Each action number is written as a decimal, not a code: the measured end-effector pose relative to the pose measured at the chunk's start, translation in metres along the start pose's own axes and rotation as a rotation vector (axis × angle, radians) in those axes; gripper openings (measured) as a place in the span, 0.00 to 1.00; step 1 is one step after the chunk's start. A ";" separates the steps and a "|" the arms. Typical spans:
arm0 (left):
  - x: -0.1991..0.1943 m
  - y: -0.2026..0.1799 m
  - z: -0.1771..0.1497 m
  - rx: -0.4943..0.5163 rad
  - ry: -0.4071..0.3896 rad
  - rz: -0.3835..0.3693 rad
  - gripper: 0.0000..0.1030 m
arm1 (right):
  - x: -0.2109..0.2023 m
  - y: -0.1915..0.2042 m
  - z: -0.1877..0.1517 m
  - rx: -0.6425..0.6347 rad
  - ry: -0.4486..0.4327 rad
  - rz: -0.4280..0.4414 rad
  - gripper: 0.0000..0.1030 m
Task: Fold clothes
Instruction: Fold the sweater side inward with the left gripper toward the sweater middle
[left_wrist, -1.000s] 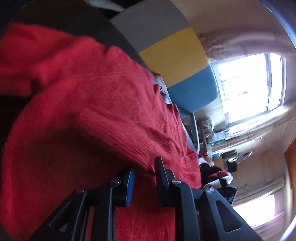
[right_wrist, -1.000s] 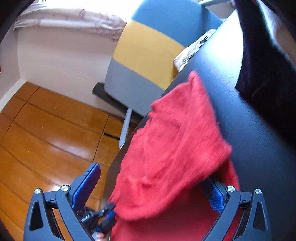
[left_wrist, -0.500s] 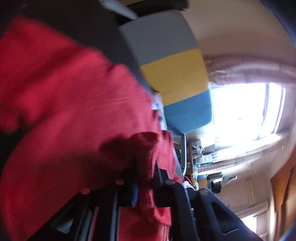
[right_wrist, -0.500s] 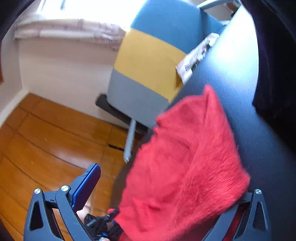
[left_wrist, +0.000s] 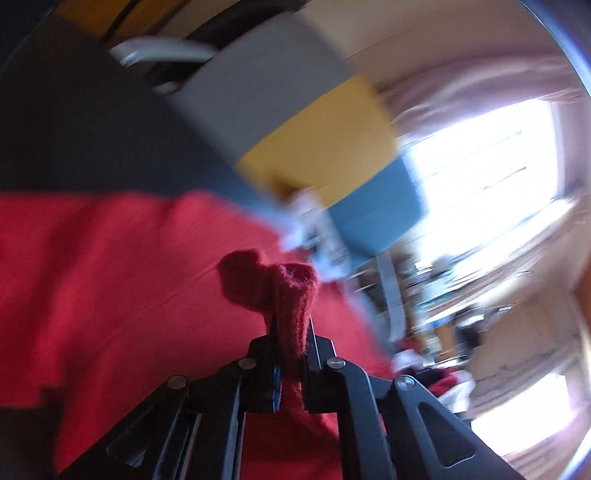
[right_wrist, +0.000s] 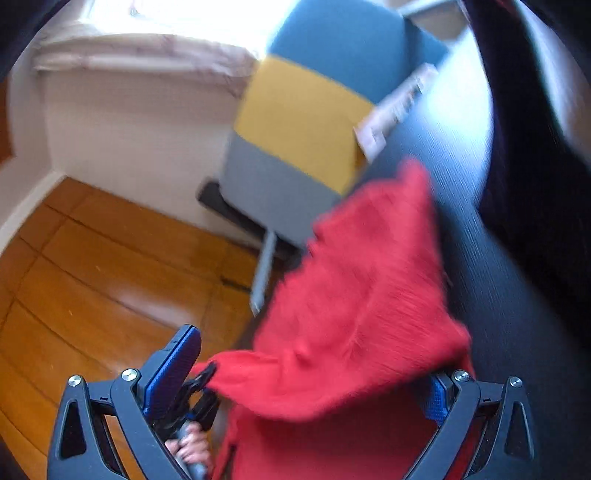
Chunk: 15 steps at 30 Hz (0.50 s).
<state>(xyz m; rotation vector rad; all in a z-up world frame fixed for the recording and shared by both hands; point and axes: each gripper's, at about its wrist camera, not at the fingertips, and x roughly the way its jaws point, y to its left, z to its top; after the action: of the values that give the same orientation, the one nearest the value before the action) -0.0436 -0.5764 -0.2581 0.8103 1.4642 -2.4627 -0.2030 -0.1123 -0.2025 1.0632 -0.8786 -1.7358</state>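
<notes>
Left wrist view: a fold of the red sweater (left_wrist: 291, 295) is now clamped by the left gripper (left_wrist: 291, 332), open a second ago; the fold can begin. The right gripper (right_wrist: 306, 369) is spread wide, sweater draped across the dark table (right_wrist: 498, 295).

One red sweater (right_wrist: 362, 295), one dark garment (right_wrist: 532, 177), one counter (right_wrist: 461, 166). One chair (right_wrist: 303, 110). Two grippers: left (left_wrist: 291, 332), right (right_wrist: 314, 373).

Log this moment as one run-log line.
task: fold clothes | left gripper: shut on red knit sweater | right gripper: open, sweater draped between fingers | surface: dark table
</notes>
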 end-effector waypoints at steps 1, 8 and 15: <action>0.002 0.013 -0.006 -0.014 0.015 0.041 0.06 | -0.004 0.004 -0.004 -0.040 0.028 -0.030 1.00; 0.004 0.040 -0.026 -0.058 0.032 0.031 0.07 | -0.035 0.050 -0.016 -0.419 0.142 -0.305 1.00; 0.007 0.034 -0.027 -0.061 0.019 0.013 0.08 | 0.014 0.112 0.006 -0.775 0.179 -0.413 1.00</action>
<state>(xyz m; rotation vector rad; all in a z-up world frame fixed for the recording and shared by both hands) -0.0260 -0.5699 -0.2979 0.8308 1.5282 -2.3945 -0.1754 -0.1636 -0.1057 0.8670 0.1653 -2.0154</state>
